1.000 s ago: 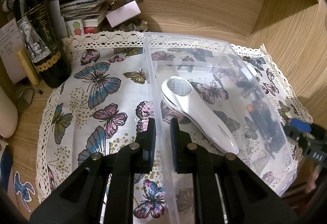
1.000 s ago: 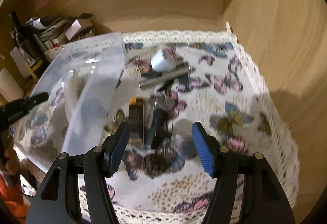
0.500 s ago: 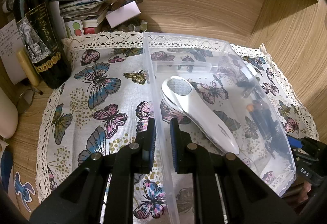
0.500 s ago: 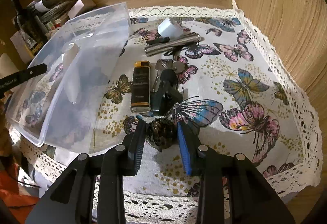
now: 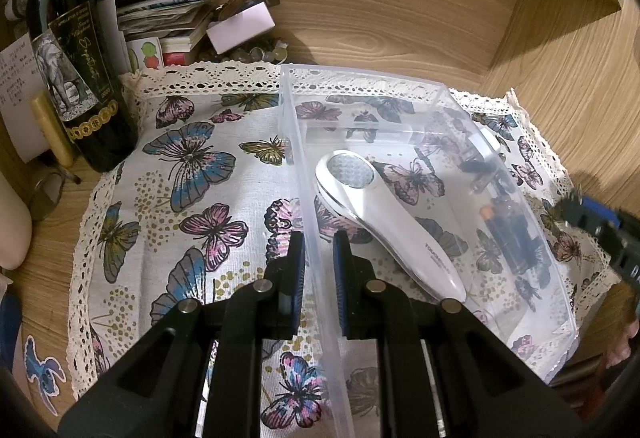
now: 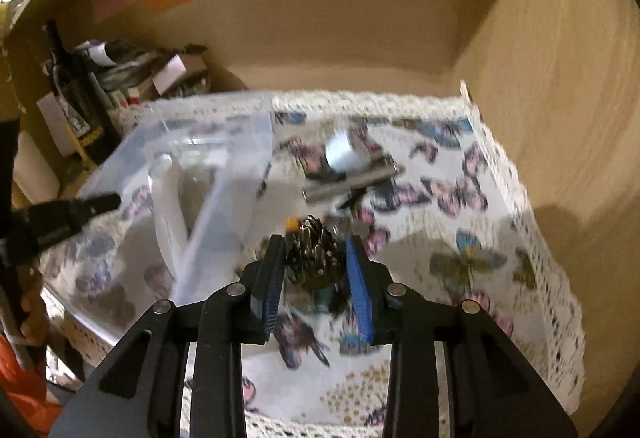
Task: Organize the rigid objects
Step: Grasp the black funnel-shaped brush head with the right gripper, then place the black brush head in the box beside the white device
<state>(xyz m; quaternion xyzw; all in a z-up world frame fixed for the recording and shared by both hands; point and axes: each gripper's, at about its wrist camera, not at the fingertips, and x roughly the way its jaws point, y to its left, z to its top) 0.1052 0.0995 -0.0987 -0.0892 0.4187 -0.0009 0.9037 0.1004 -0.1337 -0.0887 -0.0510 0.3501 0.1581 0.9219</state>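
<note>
I'm pinching a dark, knobbly pinecone-like ornament [image 6: 314, 254] between the 2 blue pads of the right gripper [image 6: 316, 270], carrying it clear of the butterfly cloth [image 6: 440, 258], presumably toward the clear plastic bin [image 5: 520, 198] just to its left. I'm clamping the left gripper [image 5: 319, 270] on the bin's near wall, likely steadying it for the drop; the white handheld device [image 5: 384, 222] is lying inside. Lighter, keys and metal tube [image 6: 352, 184] are waiting on the cloth, blurred.
</note>
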